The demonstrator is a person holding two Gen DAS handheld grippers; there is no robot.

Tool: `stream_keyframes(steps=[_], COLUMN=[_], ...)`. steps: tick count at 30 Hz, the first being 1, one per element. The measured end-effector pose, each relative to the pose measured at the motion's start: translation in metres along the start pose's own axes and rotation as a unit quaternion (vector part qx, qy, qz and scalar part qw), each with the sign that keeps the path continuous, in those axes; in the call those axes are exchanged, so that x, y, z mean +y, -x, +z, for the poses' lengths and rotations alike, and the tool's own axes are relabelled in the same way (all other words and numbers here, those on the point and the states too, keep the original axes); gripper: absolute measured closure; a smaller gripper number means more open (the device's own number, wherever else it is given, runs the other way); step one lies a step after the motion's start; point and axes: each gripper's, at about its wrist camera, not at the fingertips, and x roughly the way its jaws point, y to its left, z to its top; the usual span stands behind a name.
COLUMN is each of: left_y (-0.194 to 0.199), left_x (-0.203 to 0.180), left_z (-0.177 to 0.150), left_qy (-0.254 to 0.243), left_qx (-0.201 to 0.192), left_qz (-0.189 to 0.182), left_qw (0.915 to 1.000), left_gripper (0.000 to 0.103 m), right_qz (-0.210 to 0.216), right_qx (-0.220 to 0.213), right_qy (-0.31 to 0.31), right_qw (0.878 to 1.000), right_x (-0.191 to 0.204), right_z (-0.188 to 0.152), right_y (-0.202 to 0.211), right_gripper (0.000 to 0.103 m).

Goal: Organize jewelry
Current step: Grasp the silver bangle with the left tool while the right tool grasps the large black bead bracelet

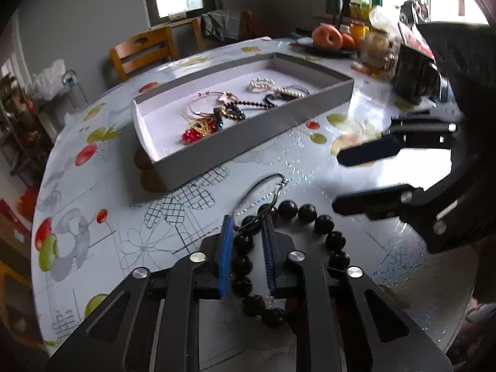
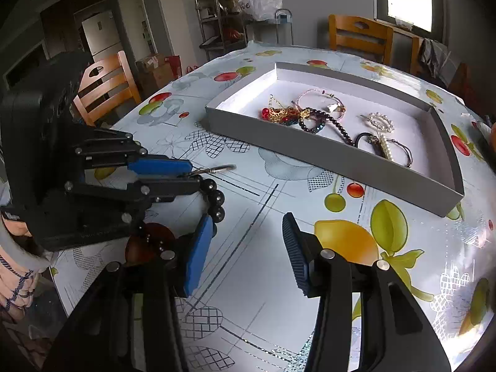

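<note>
Black beads of a bracelet (image 1: 280,214) run straight between the blue pads of the left gripper (image 1: 247,226), whose jaws stand close on either side of the strand; whether they actually pinch it or only straddle it cannot be told from the left wrist view, and from the right wrist view the same gripper (image 2: 192,175) appears narrowed around the beads with a thin cord and metal clasp (image 2: 217,169) poking out past its tips. Part of the bracelet curves out to the right on the table (image 1: 102,192), which wears a pale cloth printed with fruit. The right gripper (image 2: 248,226) hangs over bare cloth just beside the left one, its jaws spread wide and holding nothing. Further back sits a shallow grey tray (image 1: 248,136) with a white floor, well apart from both tools. Inside it lie a red and gold piece (image 1: 198,130), a pink bangle (image 1: 198,105), a dark beaded chain (image 1: 251,104) and a pearl hair clip (image 1: 262,85). Wooden chairs (image 2: 105,86) stand around the table, and fruit on a plate (image 1: 328,38) sits at the far edge.
</note>
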Motion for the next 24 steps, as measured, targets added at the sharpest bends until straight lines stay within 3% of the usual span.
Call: stream_keyframes(steps=[2,8,15,16,17,19,24], left_y=[0.003,0.008,0.005,0.005,0.005,0.004,0.005], left_x=[0.005,0.023,0.022,0.022,0.022,0.023,0.026], left_z=[0.0,-0.001,0.0,-0.001,-0.001,0.0,-0.001], left_qy=[0.014,0.055,0.052,0.052,0.053,0.055,0.061], left_qx=[-0.008,-0.02,-0.016,-0.016,-0.016,-0.016,-0.017], left_qz=[0.0,-0.01,-0.019,-0.019,-0.018,-0.015,-0.008], left_qw=[0.9999,0.9982,0.9983,0.9983,0.9983,0.9982,0.998], left_gripper=[0.096,0.097,0.097,0.097,0.097,0.097,0.098], right_qz=[0.002,0.009,0.009,0.006,0.0,-0.01,-0.01], right_qx=[0.002,0.007,0.029,0.03,0.032,0.034,0.033], right_qy=[0.002,0.013,0.031,0.037,0.048,0.062,0.059], right_qw=[1.0,1.0,0.999,0.999,0.998,0.997,0.998], right_x=[0.002,0.014,0.027,0.028,0.031,0.032,0.015], right_z=[0.001,0.005,0.009,0.009,0.009,0.008,0.0], right_y=[-0.002,-0.008,-0.027,-0.028,-0.028,-0.026,-0.016], right_gripper=[0.056,0.056,0.056,0.058,0.07,0.087,0.089])
